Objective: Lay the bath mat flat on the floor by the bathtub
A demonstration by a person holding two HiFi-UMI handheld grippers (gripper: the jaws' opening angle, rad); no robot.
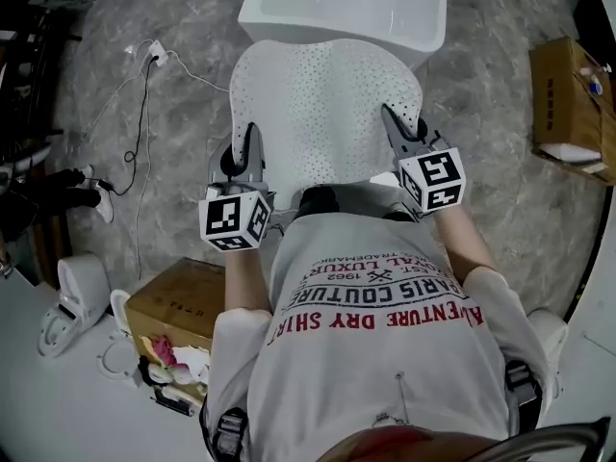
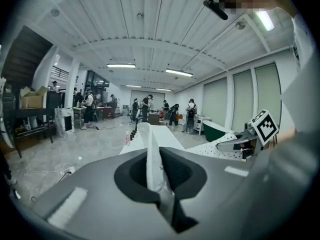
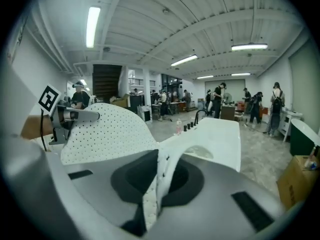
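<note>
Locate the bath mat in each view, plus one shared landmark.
Head view: bath mat at centre, just below the bathtub.
Left gripper view: its edge at centre in the jaws, sheet spreading right.
Right gripper view: perforated sheet left of centre.
Shared landmark: the white bathtub.

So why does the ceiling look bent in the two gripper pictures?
Left gripper view: wide lens bows the ceiling, corners go dark, the near bath mat edge looks soft. Right gripper view: same bowing, the strip light glares. Head view: evenly lit, sharp.
</note>
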